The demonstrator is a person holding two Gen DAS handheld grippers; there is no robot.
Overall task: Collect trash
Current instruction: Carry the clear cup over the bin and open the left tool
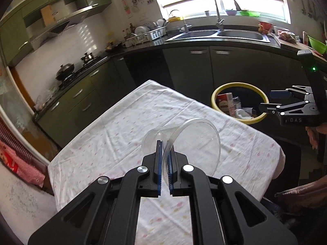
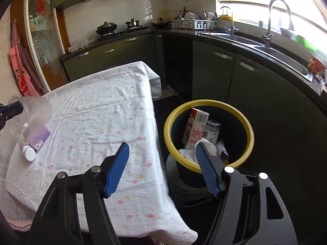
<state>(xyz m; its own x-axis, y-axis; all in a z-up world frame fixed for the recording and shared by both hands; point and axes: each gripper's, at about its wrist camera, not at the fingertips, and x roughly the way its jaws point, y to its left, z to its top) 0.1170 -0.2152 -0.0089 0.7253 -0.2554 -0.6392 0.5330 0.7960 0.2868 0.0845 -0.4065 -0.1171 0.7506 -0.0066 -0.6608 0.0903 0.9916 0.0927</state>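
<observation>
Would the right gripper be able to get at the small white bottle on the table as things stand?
Probably yes: the right gripper is open and empty, and the white bottle lies exposed beside the purple box; only bare tablecloth lies between.

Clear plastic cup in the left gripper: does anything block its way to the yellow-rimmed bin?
Nothing visible does. The clear plastic cup hangs over bare tablecloth; the bin stands open past the table edge. The open right gripper hovers beside its rim.

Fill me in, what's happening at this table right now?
Trash is being cleared off the cloth-covered table into the yellow-rimmed bin beside it. The left gripper is shut on the wall of a clear plastic cup, held above the table. The right gripper is open and empty near the bin, which already holds a carton and other rubbish. A purple box and a white bottle remain on the table.
</observation>
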